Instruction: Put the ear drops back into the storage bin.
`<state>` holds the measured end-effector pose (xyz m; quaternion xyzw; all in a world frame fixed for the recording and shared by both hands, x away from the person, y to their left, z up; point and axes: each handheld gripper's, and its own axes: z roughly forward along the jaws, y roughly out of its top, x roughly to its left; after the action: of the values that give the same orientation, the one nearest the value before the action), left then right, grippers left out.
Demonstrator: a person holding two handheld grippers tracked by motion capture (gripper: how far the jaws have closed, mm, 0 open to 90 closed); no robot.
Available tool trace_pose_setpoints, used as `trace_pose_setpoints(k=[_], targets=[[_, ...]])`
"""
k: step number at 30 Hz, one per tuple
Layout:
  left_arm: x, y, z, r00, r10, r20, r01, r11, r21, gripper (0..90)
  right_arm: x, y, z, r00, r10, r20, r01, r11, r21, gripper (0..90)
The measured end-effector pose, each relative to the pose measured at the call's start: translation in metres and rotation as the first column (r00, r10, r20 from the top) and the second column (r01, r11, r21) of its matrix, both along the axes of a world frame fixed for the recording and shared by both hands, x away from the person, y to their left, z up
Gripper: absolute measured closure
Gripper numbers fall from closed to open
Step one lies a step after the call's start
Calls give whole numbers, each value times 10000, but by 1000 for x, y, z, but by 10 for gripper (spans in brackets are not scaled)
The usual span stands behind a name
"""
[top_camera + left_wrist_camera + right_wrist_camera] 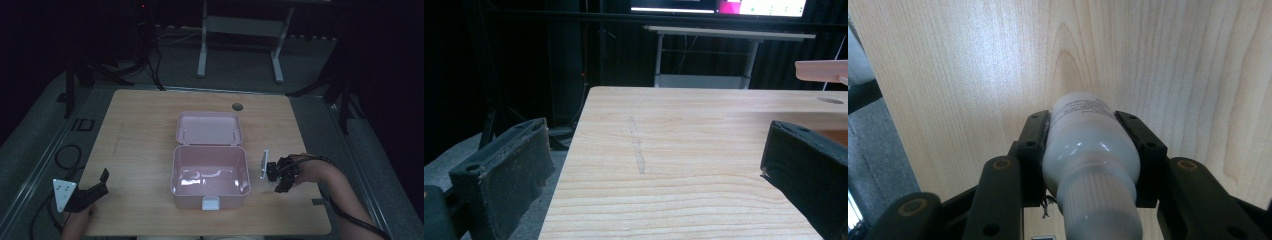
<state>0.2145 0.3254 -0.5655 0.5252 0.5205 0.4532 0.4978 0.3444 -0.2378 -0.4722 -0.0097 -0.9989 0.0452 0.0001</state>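
Bottle (1088, 150), white, ribbed cap toward camera, sits clamped between pads of our right claw (1090, 145), above bare table (973, 60). In high view right claw (281, 176) hangs just right of pink box (210, 175), apart from it. Box open, lid (209, 128) laid back behind. Our left claw (644, 165) gapes wide, nothing between jaws, near table's front-left corner.

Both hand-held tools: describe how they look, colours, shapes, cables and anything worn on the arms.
The left tool is black, with two thick, blocky jaws faced in dark padding and a grey three-cornered plate dotted with small holes. The right tool is black too, with bolted linkage arms, a pale plate and a black cable trailing along the forearm. No sleeves are visible.
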Motion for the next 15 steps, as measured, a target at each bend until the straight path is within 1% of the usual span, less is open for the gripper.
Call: trace_pose_setpoints(k=[3, 6, 11, 15], targets=[[0, 0, 0, 10000, 2, -2, -2, 10000, 5, 4, 0, 1, 3, 10000, -38, 13, 38, 9999, 96, 594], [0, 0, 0, 10000, 2, 0, -2, 10000, 2, 4, -1, 2, 7, 9999, -125, -119, 127, 9998, 167, 594], [0, 0, 0, 10000, 5, -7, -5, 10000, 29, 4, -2, 5, 14, 9999, -129, -20, 130, 9999, 108, 594], [0, 0, 0, 10000, 15, 1, -15, 10000, 6, 4, -6, 8, 25, 9999, -102, -9, 102, 9999, 105, 594]])
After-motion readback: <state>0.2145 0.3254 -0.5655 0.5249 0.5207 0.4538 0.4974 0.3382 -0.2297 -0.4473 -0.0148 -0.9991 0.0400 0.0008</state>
